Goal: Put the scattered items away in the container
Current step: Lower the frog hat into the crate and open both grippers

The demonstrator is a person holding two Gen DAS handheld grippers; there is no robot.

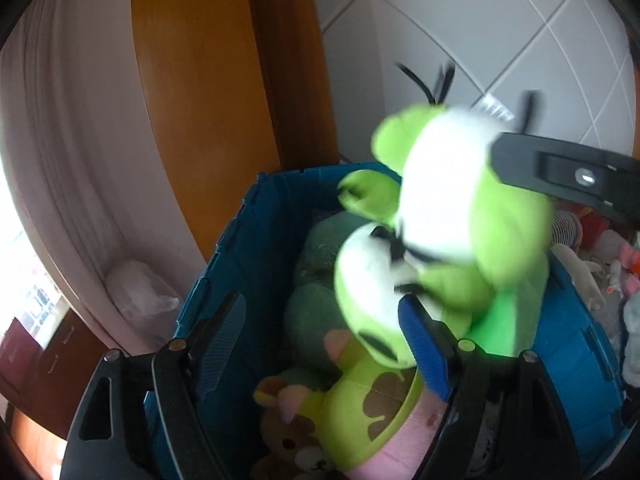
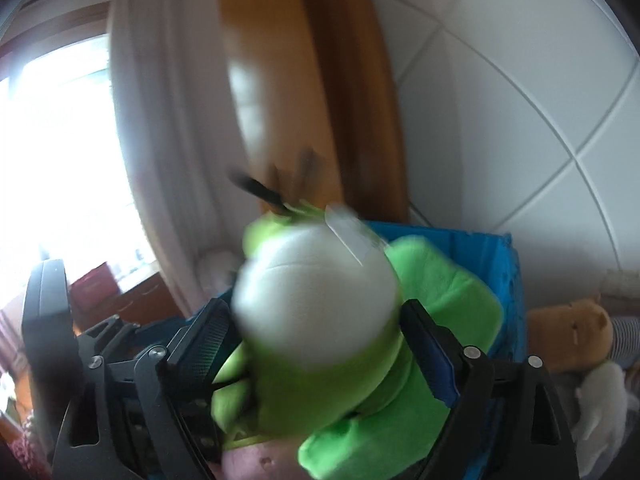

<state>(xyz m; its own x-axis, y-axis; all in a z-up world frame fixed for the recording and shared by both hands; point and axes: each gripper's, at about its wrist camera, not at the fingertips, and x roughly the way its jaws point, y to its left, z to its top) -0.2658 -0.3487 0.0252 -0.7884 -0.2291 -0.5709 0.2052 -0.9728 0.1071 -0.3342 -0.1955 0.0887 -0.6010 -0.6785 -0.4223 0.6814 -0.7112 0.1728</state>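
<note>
Left wrist view: left gripper (image 1: 320, 330) with jaws wide apart over a blue bin (image 1: 224, 264); left pad is clear of everything, right blue pad touches or sits just beside the lower edge of a green and white frog plush (image 1: 448, 216), can't tell if it presses. The frog is blurred, hanging above the bin's right half, with black strands sticking up from its top. A black finger of the other gripper (image 1: 560, 172) comes in from the right edge against the frog's white part. Inside the bin: a dark green plush (image 1: 316, 304), a light green and pink plush (image 1: 360, 412), a small brown bear (image 1: 292, 444) at the near corner. More soft toys (image 1: 600, 264) lie outside past the bin's right wall. Wooden door frame (image 1: 208, 80) and white tiled wall (image 1: 500, 32) behind. Right wrist view: right gripper (image 2: 316, 336) spread wide, the frog (image 2: 320, 300) between its fingers, white belly forward, blurred; pads look close to its sides, but a firm squeeze can't be confirmed. Bin's (image 2: 496, 264) far wall is behind the frog. A brown plush (image 2: 568, 336) and a white one (image 2: 600, 408) lie outside the bin on the right. Bright window (image 2: 60, 140) with curtain (image 2: 160, 120) at left.
</note>
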